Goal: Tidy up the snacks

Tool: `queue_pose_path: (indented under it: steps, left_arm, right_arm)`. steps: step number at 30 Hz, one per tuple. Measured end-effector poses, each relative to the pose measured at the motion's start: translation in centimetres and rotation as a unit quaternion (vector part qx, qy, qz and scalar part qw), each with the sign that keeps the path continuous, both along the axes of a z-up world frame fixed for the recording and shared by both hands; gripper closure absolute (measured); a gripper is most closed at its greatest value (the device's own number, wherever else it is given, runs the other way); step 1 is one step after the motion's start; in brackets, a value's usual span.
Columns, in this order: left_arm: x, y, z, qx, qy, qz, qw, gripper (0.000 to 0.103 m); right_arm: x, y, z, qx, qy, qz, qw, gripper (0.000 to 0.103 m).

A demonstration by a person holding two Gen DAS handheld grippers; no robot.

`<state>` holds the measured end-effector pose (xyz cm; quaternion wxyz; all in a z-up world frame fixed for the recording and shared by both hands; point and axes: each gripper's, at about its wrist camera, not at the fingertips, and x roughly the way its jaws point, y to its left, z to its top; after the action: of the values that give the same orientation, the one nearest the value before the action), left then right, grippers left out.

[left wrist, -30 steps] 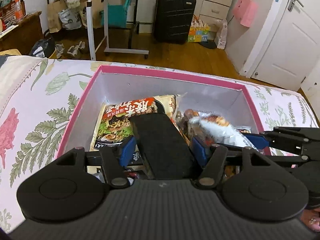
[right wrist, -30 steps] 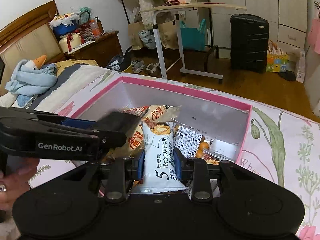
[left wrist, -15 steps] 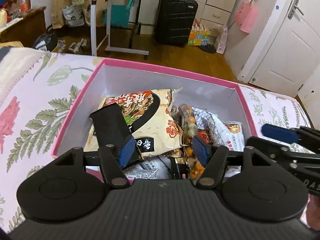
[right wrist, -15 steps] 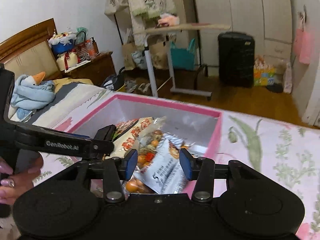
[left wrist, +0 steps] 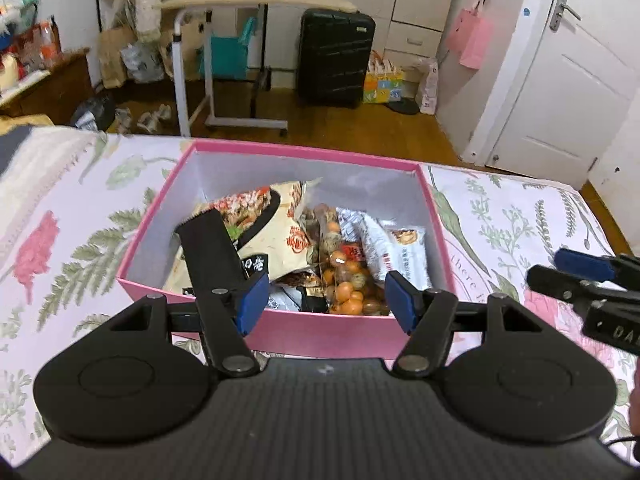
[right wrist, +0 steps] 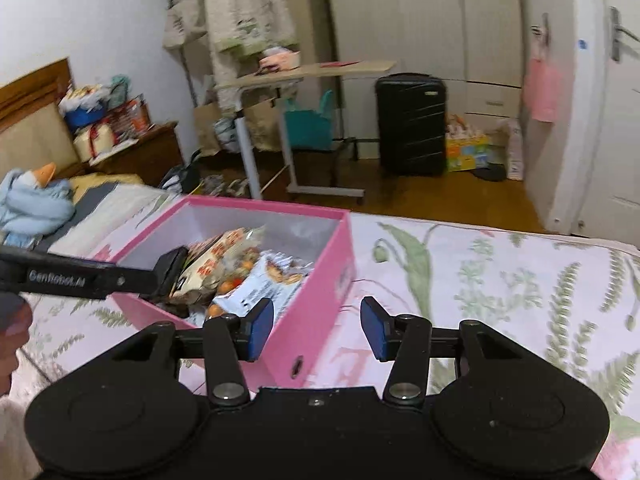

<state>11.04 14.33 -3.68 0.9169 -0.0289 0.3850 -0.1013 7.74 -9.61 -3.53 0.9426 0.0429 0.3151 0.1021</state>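
Observation:
A pink box [left wrist: 320, 332] with grey inner walls sits on the floral bedspread and holds several snacks: a noodle packet [left wrist: 264, 220], a white bun packet [left wrist: 400, 252] and a bag of orange-brown nuts [left wrist: 344, 280]. The box also shows in the right wrist view [right wrist: 320, 308], with the white packet [right wrist: 256, 292] inside it. My left gripper [left wrist: 324, 300] is open and empty, just above the box's near wall. My right gripper [right wrist: 316, 330] is open and empty, over the box's right corner and the bedspread. It shows at the right edge of the left wrist view [left wrist: 580, 276].
The floral bedspread [right wrist: 480, 280] spreads out right of the box. Beyond the bed edge are a wood floor, a rolling side table [left wrist: 240, 60], a black suitcase [left wrist: 336, 56] and a white door [left wrist: 560, 92]. A blue plush [right wrist: 36, 204] lies at far left.
My right gripper let go of the white packet, which now lies in the box, and drew back to the right. My left gripper opened and pulled back and up from the box.

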Motion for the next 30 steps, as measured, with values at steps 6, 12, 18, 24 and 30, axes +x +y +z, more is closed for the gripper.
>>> queue_pose_path:
  steps: [6, 12, 18, 24, 30]
  left_arm:
    - [-2.2, -1.4, 2.3, 0.018, -0.003, -0.009, 0.9998, 0.038]
    - [-4.4, -2.4, 3.9, 0.03, -0.006, -0.016, 0.9994, 0.037]
    - [-6.2, -3.4, 4.9, 0.035, 0.002, -0.024, 0.9991, 0.033]
    - [-7.4, -4.5, 5.2, 0.041, 0.01, -0.038, 0.9984, 0.019]
    - [-8.3, -5.7, 5.0, 0.052, -0.002, -0.035, 0.9981, 0.007]
  right_arm:
    - [-2.0, -1.0, 2.3, -0.017, -0.006, -0.018, 1.0, 0.049]
    - [-4.3, -1.9, 3.3, -0.016, 0.006, -0.041, 0.999, 0.046]
    - [-6.1, -3.4, 3.2, -0.014, 0.022, -0.077, 0.997, 0.044]
    - [-7.5, -4.3, 2.7, -0.021, 0.03, -0.106, 0.994, 0.026]
    - [-8.5, -4.6, 2.0, -0.044, 0.036, -0.132, 0.99, 0.007]
